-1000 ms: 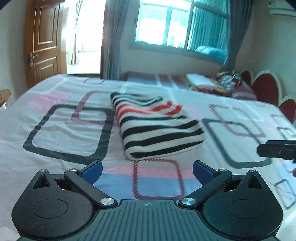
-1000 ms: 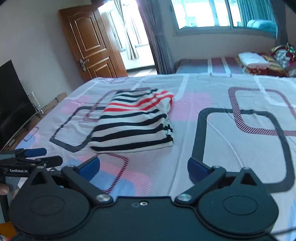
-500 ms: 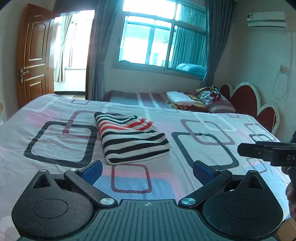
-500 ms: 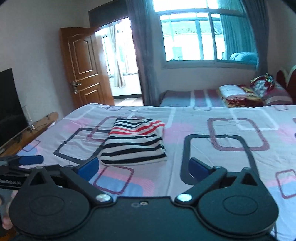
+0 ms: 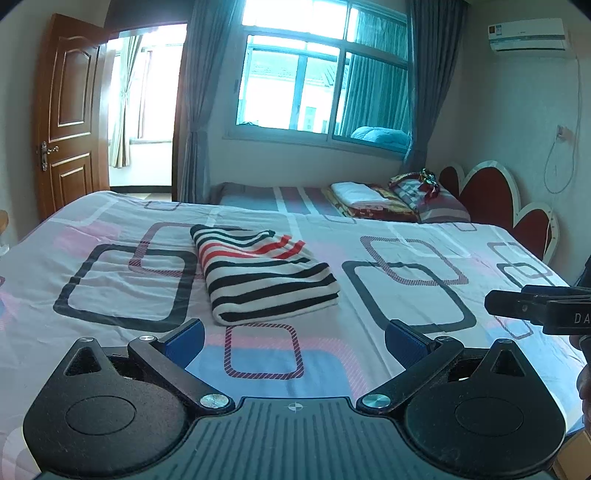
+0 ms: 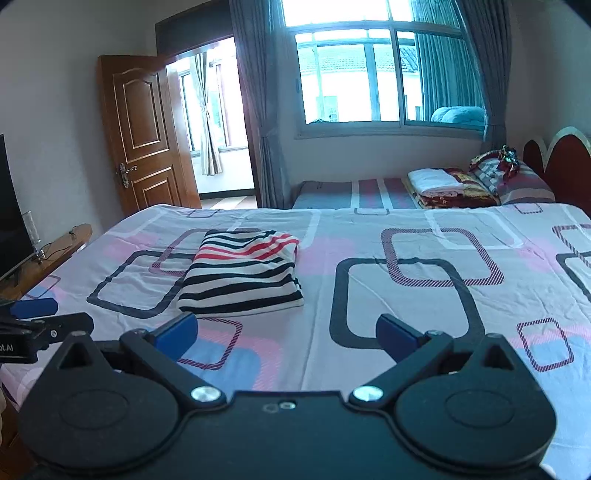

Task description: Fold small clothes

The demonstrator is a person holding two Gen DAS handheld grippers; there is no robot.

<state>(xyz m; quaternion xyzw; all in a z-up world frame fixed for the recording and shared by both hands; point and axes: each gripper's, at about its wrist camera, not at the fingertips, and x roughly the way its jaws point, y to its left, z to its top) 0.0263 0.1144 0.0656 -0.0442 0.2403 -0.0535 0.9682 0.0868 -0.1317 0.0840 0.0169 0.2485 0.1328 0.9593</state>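
1. Left wrist view: the left tool (image 5: pixel 293 341), blue pads spread apart and empty; an air conditioner (image 5: pixel 528 35) appears only here.
2. Right wrist view: the right tool (image 6: pixel 286 334), likewise spread and empty; a television (image 6: pixel 11 221) appears only here.
3. Striped garment (image 5: pixel 264 271), folded into a neat rectangle with black, white and red bands, lies on the bed (image 5: pixel 406 295) ahead of both tools.

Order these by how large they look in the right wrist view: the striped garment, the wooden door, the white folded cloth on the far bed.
1. Wooden door
2. Striped garment; nearness to the camera may inflate it
3. White folded cloth
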